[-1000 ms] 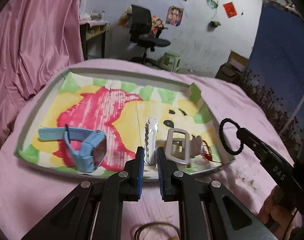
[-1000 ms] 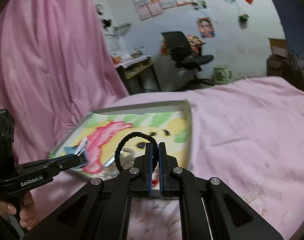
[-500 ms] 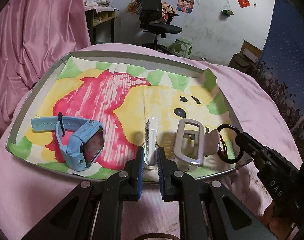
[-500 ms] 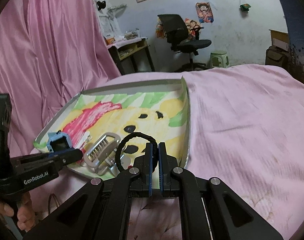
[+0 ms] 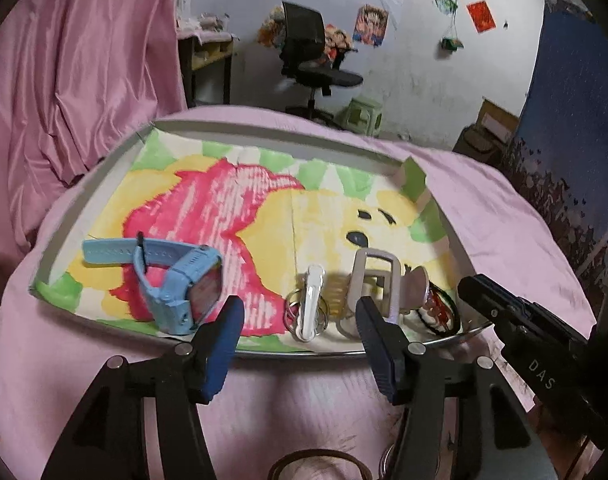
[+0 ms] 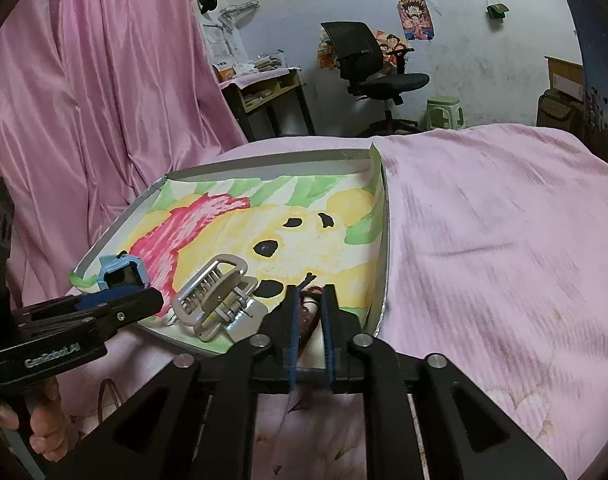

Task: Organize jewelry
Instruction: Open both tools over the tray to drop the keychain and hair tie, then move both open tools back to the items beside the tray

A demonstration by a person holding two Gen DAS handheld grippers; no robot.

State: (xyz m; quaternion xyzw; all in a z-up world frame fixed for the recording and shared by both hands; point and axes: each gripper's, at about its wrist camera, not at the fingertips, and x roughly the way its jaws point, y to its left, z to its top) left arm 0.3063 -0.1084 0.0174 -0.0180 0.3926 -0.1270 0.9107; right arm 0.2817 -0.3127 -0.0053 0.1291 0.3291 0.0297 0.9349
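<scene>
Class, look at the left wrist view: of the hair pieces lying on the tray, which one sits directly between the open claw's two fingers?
The small white clip, lying over metal rings. The larger silver claw clip sits to its right, partly behind the right finger.

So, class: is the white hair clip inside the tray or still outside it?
Inside. The white hair clip lies on the tray lining near its front rim, free between the open left gripper fingers.

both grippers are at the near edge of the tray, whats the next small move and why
Probably lift the left gripper back off the tray. Its jaws have just been opening, and the white hair clip lies free between them beside the silver claw clip, so that placement looks done.
</scene>
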